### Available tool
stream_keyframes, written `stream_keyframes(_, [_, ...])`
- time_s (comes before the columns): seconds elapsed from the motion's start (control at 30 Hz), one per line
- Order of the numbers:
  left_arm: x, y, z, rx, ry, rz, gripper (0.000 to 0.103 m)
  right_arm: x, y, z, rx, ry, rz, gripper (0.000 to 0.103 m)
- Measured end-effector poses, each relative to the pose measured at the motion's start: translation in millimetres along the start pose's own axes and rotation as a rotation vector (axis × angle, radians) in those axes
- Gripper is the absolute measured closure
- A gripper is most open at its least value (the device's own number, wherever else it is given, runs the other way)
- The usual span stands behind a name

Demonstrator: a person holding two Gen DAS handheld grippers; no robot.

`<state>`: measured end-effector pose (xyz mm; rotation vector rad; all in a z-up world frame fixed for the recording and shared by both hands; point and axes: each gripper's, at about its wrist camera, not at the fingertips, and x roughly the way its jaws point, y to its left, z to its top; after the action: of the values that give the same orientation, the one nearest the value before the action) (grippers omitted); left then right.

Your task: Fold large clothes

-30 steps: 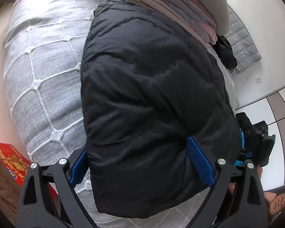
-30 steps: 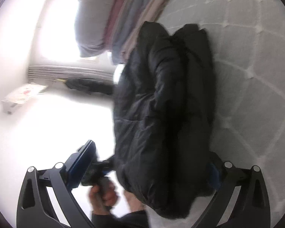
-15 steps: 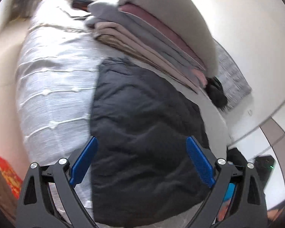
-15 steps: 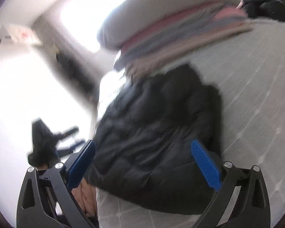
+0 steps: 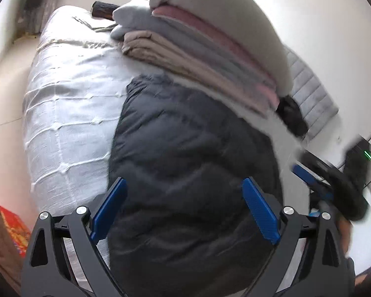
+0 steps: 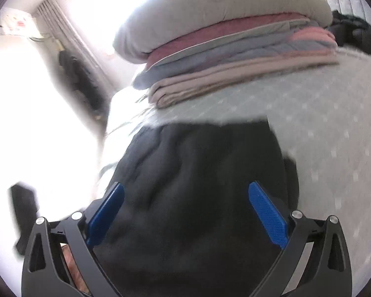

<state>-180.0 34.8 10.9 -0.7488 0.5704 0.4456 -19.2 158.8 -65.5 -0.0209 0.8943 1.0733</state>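
Note:
A black puffer jacket (image 5: 185, 163) lies folded into a thick bundle on the grey quilted bed (image 5: 69, 99). It also shows in the right wrist view (image 6: 197, 185). My left gripper (image 5: 184, 208) is open and empty, held above the near end of the jacket. My right gripper (image 6: 186, 212) is open and empty too, held above the jacket from the other side. The right gripper also shows blurred in the left wrist view (image 5: 334, 183), off the bed's right edge.
A stack of folded blankets topped by a grey pillow (image 5: 210, 39) lies at the far end of the bed, also in the right wrist view (image 6: 222, 49). A dark garment (image 5: 291, 116) lies beside it. A red box (image 5: 14, 227) sits on the floor at left.
Both grippers have pulled back and up from the jacket and stayed open. The jacket stays folded on the bed. The views now take in the blanket stack.

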Motion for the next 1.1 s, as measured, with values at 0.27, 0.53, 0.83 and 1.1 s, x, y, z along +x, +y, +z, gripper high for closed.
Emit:
stream_keyframes(0.27, [46, -21, -11, 0.160, 0.114, 0.148, 0.010, 99, -59, 0, 0.117, 0.160, -0.115, 0.006])
stream_keyframes(0.53, [26, -27, -12, 0.190, 0.004, 0.248, 0.010, -33, -28, -36, 0.004, 0.018, -0.084, 0.006])
stream_keyframes(0.83, [-33, -54, -27, 0.300, -0.145, 0.289, 0.010, -42, -24, -107, 0.019, 0.127, -0.145, 0.006])
stream_keyframes(1.1, [-60, -83, -41, 0.364, -0.205, 0.298, 0.008, -107, 36, -101, -0.194, -0.126, -0.214, 0.006])
